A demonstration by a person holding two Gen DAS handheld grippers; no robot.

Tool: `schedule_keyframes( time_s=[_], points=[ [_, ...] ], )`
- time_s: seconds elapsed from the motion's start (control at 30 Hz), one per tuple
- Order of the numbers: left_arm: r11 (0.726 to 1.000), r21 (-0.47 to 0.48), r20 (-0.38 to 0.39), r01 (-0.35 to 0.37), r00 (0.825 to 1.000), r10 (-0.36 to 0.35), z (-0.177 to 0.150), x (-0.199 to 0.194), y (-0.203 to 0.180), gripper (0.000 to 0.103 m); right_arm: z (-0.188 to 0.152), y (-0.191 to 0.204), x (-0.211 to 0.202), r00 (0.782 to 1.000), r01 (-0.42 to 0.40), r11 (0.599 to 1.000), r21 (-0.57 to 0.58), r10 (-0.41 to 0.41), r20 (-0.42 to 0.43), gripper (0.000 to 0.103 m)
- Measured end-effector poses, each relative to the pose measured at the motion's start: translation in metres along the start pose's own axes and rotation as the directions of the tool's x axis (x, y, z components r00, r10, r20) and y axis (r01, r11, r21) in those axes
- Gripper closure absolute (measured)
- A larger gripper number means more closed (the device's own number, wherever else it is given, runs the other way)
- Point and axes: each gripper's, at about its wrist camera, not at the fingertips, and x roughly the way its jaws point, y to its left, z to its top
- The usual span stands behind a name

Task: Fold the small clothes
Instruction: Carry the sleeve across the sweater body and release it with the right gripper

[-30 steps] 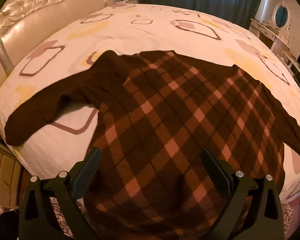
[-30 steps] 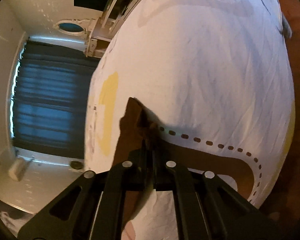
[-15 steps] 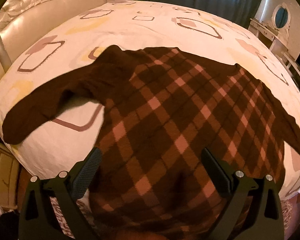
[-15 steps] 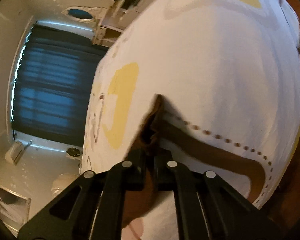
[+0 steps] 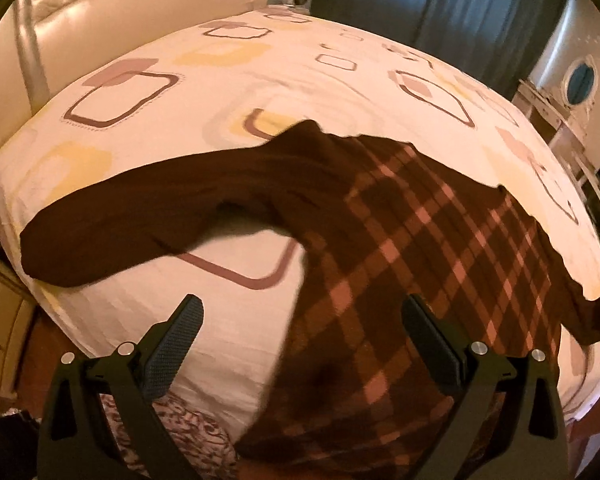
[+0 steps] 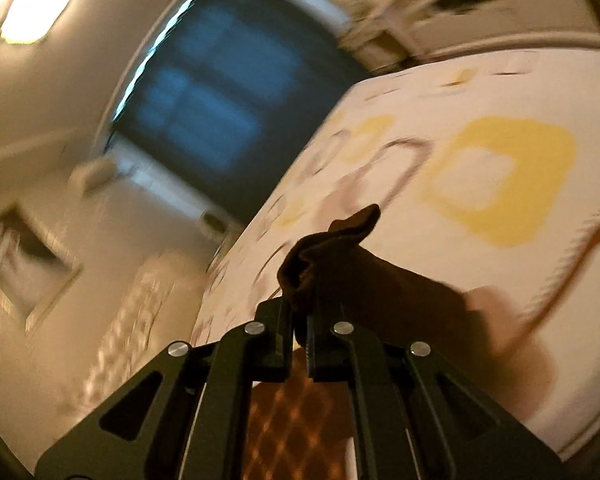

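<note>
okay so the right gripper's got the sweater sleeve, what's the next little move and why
Probably carry the right gripper with its pinched sleeve cuff across onto the plaid sweater body. The left gripper hangs open, holding nothing, and the other sleeve lies spread out.

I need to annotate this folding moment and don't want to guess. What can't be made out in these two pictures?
- Right sleeve's far end: left wrist view, sweater cut off at the right edge.
- Sweater hem: left wrist view, below the left gripper, out of frame.
- Fabric inside the right gripper: right wrist view, hidden between the shut fingers.
- Room and bed detail: right wrist view, motion blur.
</note>
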Motion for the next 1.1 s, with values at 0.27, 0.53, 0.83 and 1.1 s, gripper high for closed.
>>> schedule_keyframes(
  time_s=[0.27,0.53,0.83,1.1],
  points=[
    [1.0,0.022,0.024,-0.005,1.0,0.005,-0.002,-0.008,0.023,0.004,-0.127,0.128,0.113,0.953,-0.129,0.966,-0.226,0.059,-0.296,0.099],
    [0.999,0.043,0.041,0.009,0.999,-0.011,-0.004,-0.009,0.031,0.004,-0.274,0.181,0.185,0.842,-0.217,0.904,-0.368,-0.018,-0.54,0.099],
    [0.999,0.034,0.021,0.027,0.999,-0.028,-0.005,0.0,0.031,0.004,-0.376,0.19,0.218,0.728,-0.267,0.845,-0.464,-0.139,-0.672,0.099],
    [0.999,0.019,-0.002,0.03,1.0,-0.029,-0.008,0.009,0.034,0.004,-0.41,0.191,0.227,0.687,-0.276,0.817,-0.506,-0.2,-0.699,0.099]
  ],
)
